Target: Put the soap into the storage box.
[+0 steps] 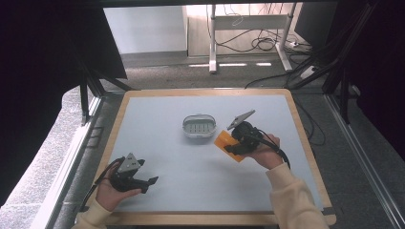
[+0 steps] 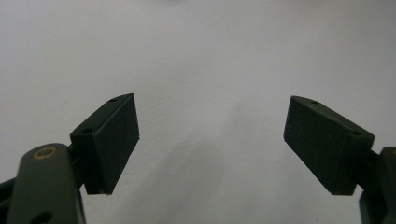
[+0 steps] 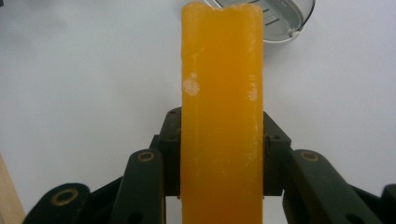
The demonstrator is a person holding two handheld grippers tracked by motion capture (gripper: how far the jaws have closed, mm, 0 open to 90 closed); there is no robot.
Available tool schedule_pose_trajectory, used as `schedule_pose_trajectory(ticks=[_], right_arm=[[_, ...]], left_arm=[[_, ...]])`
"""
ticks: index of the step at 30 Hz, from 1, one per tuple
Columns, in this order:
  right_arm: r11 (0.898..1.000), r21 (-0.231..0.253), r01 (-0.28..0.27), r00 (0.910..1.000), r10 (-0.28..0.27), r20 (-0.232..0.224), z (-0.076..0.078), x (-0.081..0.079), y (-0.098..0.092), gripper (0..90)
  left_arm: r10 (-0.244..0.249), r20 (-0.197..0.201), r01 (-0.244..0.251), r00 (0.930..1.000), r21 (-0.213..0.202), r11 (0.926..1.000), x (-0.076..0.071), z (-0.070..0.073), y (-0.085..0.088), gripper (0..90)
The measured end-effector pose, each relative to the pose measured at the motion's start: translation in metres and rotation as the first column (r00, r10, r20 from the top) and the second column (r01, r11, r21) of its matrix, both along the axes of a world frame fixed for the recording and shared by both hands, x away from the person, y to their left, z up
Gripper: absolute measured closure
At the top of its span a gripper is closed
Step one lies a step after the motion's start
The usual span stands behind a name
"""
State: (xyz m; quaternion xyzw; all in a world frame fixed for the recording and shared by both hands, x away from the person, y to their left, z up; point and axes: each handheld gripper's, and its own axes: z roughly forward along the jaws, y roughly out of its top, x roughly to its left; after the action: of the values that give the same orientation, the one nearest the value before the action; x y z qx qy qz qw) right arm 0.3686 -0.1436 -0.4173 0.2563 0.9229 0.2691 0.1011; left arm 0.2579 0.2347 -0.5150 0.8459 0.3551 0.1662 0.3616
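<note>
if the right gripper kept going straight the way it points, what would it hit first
Likely the soap dish. The right gripper, shut on the orange bar, points toward it, and the bar's far end lines up with the dish's rim in the right gripper view. Whether it is high enough to pass over is unclear.

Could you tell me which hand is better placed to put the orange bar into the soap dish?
Right: the right tongs are shut on the orange bar, beside the soap dish. The left tongs are open and empty, nearer the table's front edge.

high: above, looking down | tongs cams: close, facing table (image 1: 200,162)
</note>
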Motion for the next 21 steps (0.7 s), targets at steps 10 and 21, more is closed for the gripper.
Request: schedule_pose_trajectory(ticks=[10,21], right_arm=[[1.0,-0.008,-0.026,0.9996,0.026,0.013,0.004,0.004,0.007,61.7],[0.998,-0.017,-0.055,0.9981,0.056,0.028,0.008,0.008,0.012,61.7]], left_arm=[[-0.001,0.002,0.001,1.0,0.0,1.0,0.0,0.0,0.0,18.2],[-0.002,0.003,0.002,1.0,-0.001,1.0,0.0,0.0,0.0,18.2]])
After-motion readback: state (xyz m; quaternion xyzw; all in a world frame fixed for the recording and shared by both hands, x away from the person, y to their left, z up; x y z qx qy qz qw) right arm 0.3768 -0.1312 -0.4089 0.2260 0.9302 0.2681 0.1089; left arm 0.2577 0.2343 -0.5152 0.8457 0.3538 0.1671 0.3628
